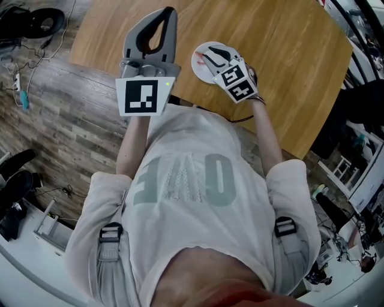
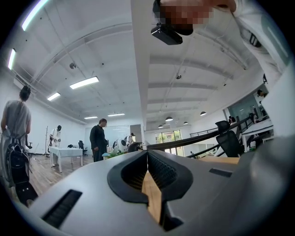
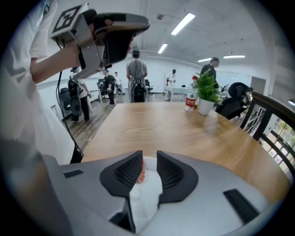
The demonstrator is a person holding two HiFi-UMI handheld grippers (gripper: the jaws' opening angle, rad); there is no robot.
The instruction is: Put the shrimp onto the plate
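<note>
A white plate (image 1: 201, 67) sits on the wooden table (image 1: 270, 66) near its front edge. My right gripper (image 1: 211, 55) hovers just over the plate, open. In the right gripper view the plate (image 3: 150, 184) fills the gap between the jaws of the right gripper (image 3: 149, 156), and a pink-orange shrimp (image 3: 141, 173) lies on it against the left jaw's inner face. My left gripper (image 1: 171, 11) is raised high above the table's left part, shut with nothing in it. The left gripper view shows the left gripper (image 2: 147, 153) pointing out across the room, and the right gripper view shows it (image 3: 115, 32) overhead.
A green plant in a white pot (image 3: 205, 99) and a bottle (image 3: 190, 99) stand at the table's far end. A dark railing (image 3: 272, 120) runs along the right side. Several people stand beyond the table. Wood floor with cables lies left of the table (image 1: 54, 108).
</note>
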